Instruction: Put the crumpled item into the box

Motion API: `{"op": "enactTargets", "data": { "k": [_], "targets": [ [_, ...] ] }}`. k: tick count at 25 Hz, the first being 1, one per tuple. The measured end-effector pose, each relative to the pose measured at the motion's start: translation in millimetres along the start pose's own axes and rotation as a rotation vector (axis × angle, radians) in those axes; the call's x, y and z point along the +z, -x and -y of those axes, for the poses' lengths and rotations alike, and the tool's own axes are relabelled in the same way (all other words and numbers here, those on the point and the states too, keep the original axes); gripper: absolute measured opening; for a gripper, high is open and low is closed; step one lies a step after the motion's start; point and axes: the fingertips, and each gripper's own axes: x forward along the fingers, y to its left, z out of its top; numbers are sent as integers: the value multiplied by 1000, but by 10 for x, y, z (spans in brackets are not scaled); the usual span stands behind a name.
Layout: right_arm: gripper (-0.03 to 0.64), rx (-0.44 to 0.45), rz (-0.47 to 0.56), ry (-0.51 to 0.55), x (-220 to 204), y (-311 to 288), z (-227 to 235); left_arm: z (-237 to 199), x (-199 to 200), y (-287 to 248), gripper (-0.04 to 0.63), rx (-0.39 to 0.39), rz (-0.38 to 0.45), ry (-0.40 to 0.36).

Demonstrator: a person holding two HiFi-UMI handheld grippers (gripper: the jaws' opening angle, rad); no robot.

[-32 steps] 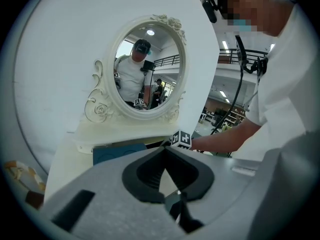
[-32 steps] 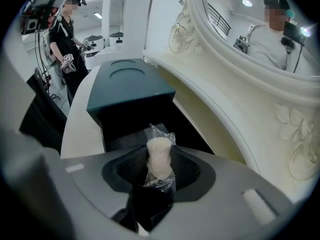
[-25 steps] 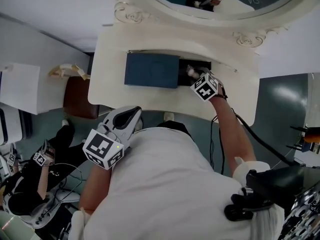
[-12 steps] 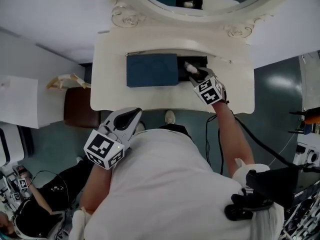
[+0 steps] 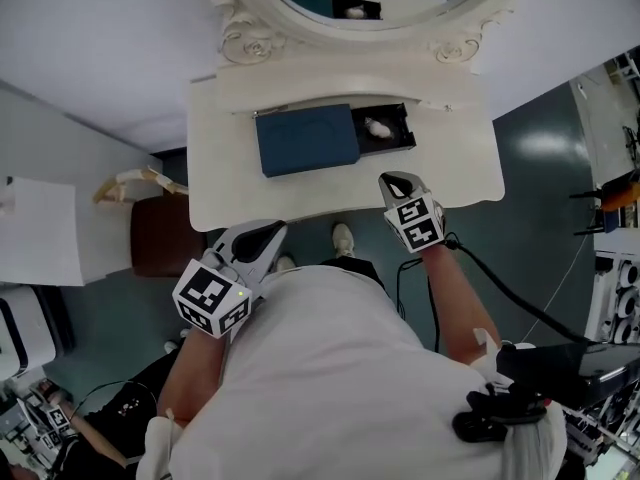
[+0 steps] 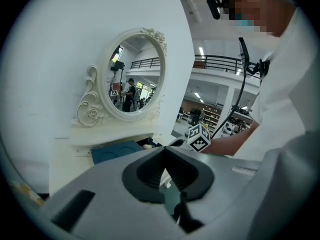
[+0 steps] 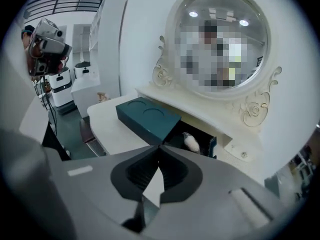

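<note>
Crumpled item (image 5: 377,126): I see a small white wad, wrinkled and lumpy, lying inside the box's open compartment.
Box (image 5: 306,140): flat and rectangular, dark teal with a matte top that carries two shallow round dents. The uncovered right end shows a black interior.
Right gripper (image 5: 393,180): I read its grey claw as pressed together tip to tip. It hangs over the near part of the table, nearer than the box and apart from it.
Left gripper (image 5: 268,230): its claw is likewise closed tip to tip. It is held off the table's near-left edge, close against the wearer's white shirt.
Table (image 5: 440,173): cream and smooth, with rounded corners. The box lies toward its far side, just in front of the mirror.
Mirror (image 5: 240,38): oval glass in a cream frame carved with scrolls and rosettes.
Room: a white wall stands behind the table and the floor (image 5: 540,148) is glossy grey-green. A brown stool (image 5: 160,238) stands left of the table, and a black cable (image 5: 520,303) trails from the right arm.
</note>
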Motion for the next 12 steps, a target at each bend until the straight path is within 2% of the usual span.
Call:
{"op": "enactTargets", "data": {
  "k": [12],
  "targets": [
    [0, 17, 24, -141, -44, 612, -1168, 54, -286, 529, 2, -110, -35, -36]
  ]
}}
